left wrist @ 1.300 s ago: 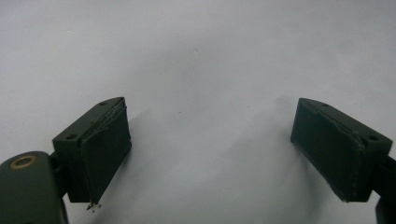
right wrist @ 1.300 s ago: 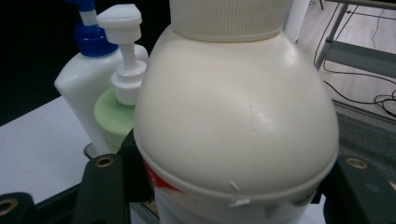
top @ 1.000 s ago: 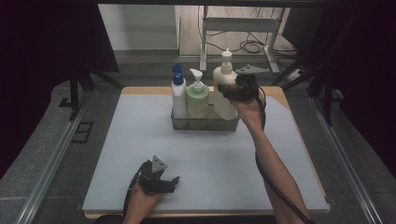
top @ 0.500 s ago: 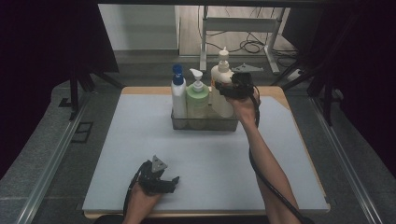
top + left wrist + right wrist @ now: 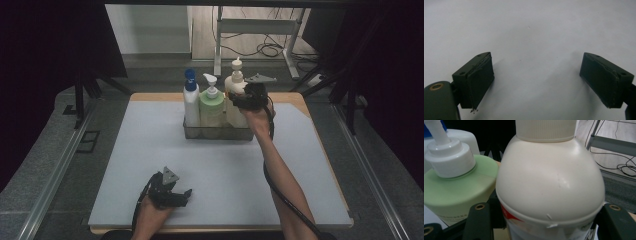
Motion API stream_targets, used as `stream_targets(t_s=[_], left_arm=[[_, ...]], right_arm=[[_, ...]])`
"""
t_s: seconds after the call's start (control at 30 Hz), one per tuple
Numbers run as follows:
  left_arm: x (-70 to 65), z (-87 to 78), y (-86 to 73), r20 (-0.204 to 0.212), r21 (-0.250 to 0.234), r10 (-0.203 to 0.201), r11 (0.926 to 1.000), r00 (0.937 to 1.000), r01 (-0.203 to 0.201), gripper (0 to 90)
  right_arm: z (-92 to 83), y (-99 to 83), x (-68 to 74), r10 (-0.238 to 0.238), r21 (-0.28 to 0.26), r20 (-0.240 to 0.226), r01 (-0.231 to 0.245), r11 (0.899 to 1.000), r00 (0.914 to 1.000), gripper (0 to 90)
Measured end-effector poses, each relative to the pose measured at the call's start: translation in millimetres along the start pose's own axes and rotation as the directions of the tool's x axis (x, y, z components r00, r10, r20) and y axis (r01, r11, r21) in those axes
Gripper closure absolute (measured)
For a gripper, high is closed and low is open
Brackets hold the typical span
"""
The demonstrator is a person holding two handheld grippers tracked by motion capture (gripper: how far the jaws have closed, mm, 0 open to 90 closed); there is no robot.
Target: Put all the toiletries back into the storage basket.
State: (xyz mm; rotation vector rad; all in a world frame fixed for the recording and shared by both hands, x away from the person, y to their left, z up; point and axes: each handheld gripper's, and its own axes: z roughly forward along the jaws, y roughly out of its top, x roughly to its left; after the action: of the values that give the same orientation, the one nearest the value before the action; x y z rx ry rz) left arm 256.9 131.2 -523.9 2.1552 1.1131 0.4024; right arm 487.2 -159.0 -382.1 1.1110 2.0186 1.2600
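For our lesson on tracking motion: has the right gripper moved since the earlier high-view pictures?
Yes. The right gripper with its cream bottle has shifted left and sunk, judged against the fixed tray.

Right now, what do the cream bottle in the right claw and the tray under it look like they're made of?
Cream bottle: looks like smooth plastic with a soft sheen; broad dull highlights, a ribbed cap and a wrapped label point that way. Tray: probably clear or grey plastic, possibly metal; its walls look thin and slightly see-through, but the high view is too dim to be sure.
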Motion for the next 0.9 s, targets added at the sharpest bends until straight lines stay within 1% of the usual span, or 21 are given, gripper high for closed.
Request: stream_targets(t_s=[0.43,0.5,0.67,0.9], left_arm=[[0.0,0.0,0.0,0.0,0.0,0.0,1.0,1.0,0.0,11.6],[-0.1,0.0,0.0,0.0,0.0,0.0,1.0,1.0,0.0,11.6],[-0.1,0.0,0.0,-0.001,0.0,0.0,1.0,1.0,0.0,11.6],[-0.1,-0.1,0.1,-0.001,0.001,0.0,1.0,1.0,0.0,11.6]], right_arm=[[-3.9,-7.1,1.0,0.01,0.02,0.0,-0.01,1.0,0.9999,39.3],[-4.7,-9.1,0.9,0.011,0.031,-0.001,-0.011,0.999,0.9999,39.3],[-6.1,-14.7,-1.0,0.035,0.055,-0.004,-0.034,0.998,0.9994,39.4],[-4.9,-23.2,-1.6,0.028,0.082,0.002,-0.028,0.996,0.9996,39.4]])
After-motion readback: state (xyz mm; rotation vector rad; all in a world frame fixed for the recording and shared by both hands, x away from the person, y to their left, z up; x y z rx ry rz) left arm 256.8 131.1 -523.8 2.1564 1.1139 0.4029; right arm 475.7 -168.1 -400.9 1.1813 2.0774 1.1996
